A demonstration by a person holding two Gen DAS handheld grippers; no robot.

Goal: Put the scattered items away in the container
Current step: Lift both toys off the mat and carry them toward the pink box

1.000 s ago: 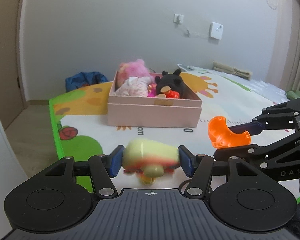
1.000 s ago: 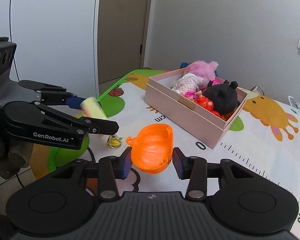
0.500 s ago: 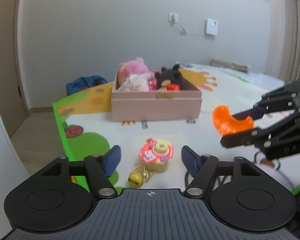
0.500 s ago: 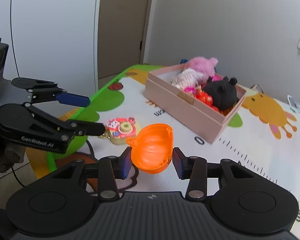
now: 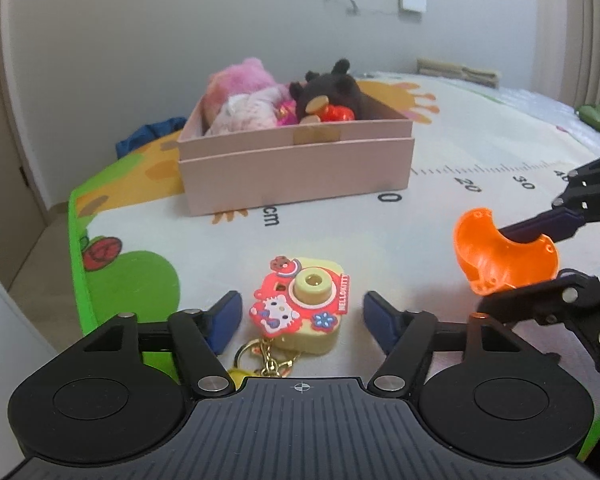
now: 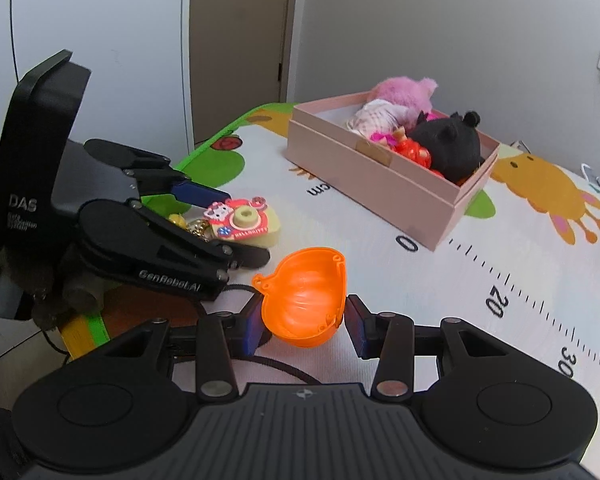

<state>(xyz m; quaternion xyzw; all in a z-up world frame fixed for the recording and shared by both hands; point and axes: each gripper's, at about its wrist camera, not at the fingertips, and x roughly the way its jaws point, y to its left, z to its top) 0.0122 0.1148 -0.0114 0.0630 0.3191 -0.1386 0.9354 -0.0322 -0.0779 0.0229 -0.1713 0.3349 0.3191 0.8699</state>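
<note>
My left gripper stands wide, the toy camera keychain lying loose on the mat between its fingers. My right gripper clamps the orange shell at lower centre. The pink box sits mid-frame beyond, holding plush toys.

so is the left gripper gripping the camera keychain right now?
No, the left gripper is open, its fingers apart on either side of the camera keychain lying on the mat.

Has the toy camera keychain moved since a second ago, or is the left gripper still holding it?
Yes. The toy camera keychain left the fingers and now lies on the play mat, between the open left gripper fingers.
</note>
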